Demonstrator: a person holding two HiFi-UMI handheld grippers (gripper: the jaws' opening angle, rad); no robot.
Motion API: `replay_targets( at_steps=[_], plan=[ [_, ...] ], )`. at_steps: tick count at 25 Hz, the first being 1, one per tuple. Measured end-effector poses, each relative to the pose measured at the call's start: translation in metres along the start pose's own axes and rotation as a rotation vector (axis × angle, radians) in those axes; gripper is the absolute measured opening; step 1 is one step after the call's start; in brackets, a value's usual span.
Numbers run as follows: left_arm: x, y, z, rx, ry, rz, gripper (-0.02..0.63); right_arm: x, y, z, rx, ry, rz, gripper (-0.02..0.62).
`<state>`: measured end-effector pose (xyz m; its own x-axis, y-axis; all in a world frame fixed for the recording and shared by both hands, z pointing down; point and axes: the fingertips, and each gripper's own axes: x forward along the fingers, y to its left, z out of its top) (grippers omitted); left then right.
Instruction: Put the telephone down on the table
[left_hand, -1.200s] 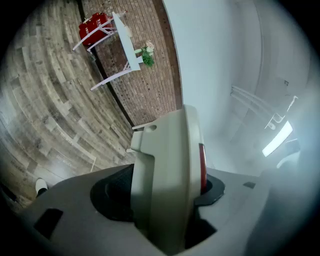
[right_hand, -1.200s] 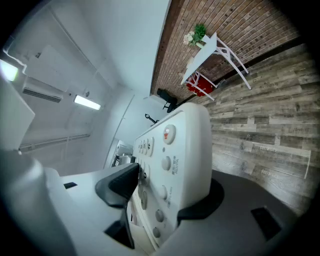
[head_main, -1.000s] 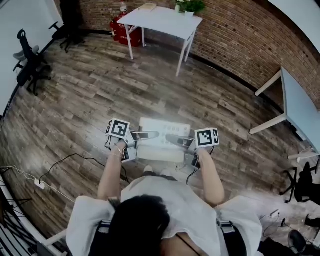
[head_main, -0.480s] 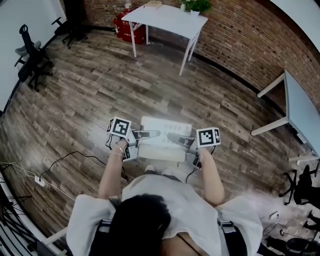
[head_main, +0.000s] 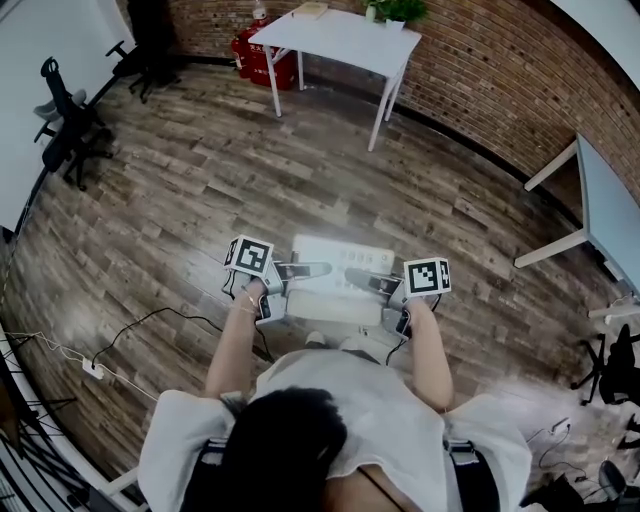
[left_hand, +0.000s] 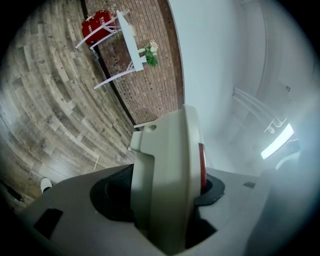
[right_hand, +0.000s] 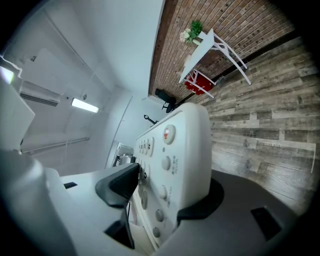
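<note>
1. White plastic fills both my claws. The telephone (head_main: 338, 282) hangs between them at the lower middle of the head view, above the wooden floor (head_main: 200, 200), and rests on nothing.
2. My left gripper (head_main: 303, 270) is clamped on the telephone's left side, and its own view shows the casing standing edge-on between the jaws. My right gripper (head_main: 358, 279) pinches the other side, with one jaw on the buttoned face and the other under the base.
3. A white table (head_main: 345, 42) stands at the upper middle of the head view, well apart from me. A second table (head_main: 608, 205) shows at the right edge. I take the one ahead as my goal, though I cannot be sure.
4. The carry calls for both claws to travel as one and stay level, so the smooth casing neither twists nor slides out of the pinch.
5. Over the tabletop, I should stay away from the plant (head_main: 400, 10) and the rim, then lower the telephone until its base sits flat.
6. Only then should I open both claws together and draw them out sideways.
</note>
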<state>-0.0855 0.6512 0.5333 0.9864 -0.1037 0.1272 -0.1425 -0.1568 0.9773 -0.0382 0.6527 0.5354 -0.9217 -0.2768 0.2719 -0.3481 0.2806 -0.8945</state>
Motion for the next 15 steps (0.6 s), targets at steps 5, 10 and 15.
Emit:
replay_targets(
  at_steps=[5,10,15],
  plan=[
    [-0.010,0.005,0.002,-0.009,-0.001,-0.010,0.296,0.007,-0.002,-0.003,0.005,0.000,-0.041,0.268],
    [-0.020,0.005,0.010,0.010,0.003,-0.022,0.296,0.021,0.008,0.004,-0.015,-0.007,-0.015,0.265],
    [-0.026,0.007,0.014,0.013,0.016,-0.016,0.296,0.028,0.008,0.006,-0.014,-0.029,-0.010,0.264]
  ],
)
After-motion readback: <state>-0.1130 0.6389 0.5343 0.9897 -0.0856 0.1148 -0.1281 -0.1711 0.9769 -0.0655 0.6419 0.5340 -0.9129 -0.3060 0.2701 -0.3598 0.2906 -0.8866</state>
